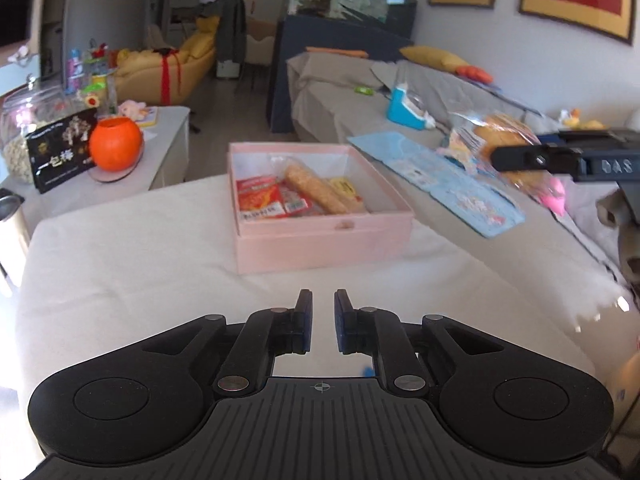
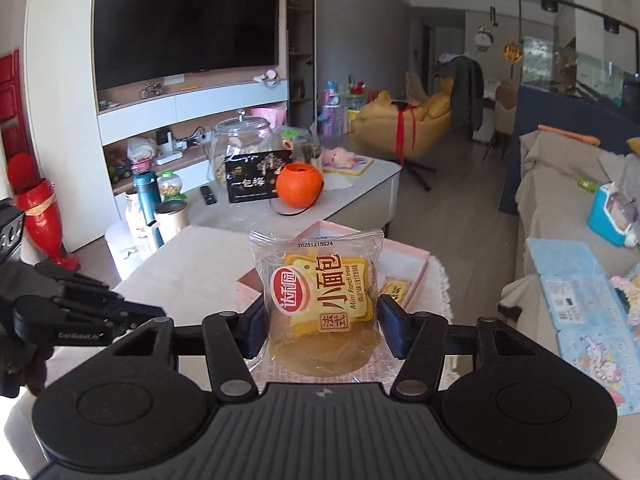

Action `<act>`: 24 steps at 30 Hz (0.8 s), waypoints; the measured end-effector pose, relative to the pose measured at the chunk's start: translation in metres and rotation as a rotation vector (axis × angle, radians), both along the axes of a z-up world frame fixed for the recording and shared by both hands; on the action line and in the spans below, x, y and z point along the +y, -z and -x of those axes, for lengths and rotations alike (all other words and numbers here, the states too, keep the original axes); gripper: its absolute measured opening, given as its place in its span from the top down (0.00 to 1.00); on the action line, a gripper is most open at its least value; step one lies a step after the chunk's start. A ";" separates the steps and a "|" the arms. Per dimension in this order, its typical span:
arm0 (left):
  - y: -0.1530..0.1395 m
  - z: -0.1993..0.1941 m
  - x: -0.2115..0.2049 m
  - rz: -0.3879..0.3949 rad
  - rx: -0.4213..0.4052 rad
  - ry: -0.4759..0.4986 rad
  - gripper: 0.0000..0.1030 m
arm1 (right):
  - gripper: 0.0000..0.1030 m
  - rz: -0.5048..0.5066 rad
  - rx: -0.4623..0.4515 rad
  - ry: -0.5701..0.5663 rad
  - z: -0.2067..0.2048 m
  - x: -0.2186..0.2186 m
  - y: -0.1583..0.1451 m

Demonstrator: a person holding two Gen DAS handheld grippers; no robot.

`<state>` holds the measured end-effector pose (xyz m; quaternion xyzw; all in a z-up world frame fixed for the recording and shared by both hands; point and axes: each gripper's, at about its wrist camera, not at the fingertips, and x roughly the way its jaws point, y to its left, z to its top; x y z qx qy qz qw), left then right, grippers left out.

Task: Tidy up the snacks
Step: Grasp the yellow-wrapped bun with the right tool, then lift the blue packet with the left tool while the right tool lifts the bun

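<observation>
A pink open box (image 1: 320, 236) stands on the white table and holds a red snack pack (image 1: 262, 198), a long wafer pack (image 1: 316, 188) and a yellow pack (image 1: 344, 189). My left gripper (image 1: 323, 308) hovers low over the table before the box, jaws slightly apart and empty. My right gripper (image 2: 322, 320) is shut on a clear-wrapped mini French bread packet (image 2: 320, 296), held upright above the table with the pink box (image 2: 416, 268) behind it. In the left wrist view this bread packet (image 1: 496, 136) hangs in the air right of the box, held by the right gripper (image 1: 520, 158).
A side table holds an orange pumpkin jar (image 1: 115, 143), a black box (image 1: 60, 152) and a glass jar (image 2: 240, 148). A covered sofa (image 1: 360, 92) on the right carries a blue printed mat (image 1: 440, 176) and a blue toy (image 1: 404, 110). A thermos (image 2: 146, 196) stands left.
</observation>
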<state>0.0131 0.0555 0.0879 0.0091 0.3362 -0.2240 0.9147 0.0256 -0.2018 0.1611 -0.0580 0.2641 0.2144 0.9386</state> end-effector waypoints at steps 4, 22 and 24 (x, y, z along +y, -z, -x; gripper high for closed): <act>0.030 0.023 -0.039 -0.118 0.068 0.186 0.79 | 0.45 0.031 0.117 0.007 -0.011 0.005 0.041; 0.056 0.055 -0.084 -0.348 0.081 0.423 0.77 | 0.34 0.176 0.304 -0.027 -0.008 0.030 0.148; 0.057 0.059 -0.088 -0.384 0.062 0.439 0.77 | 0.28 0.188 0.291 -0.020 -0.008 0.031 0.149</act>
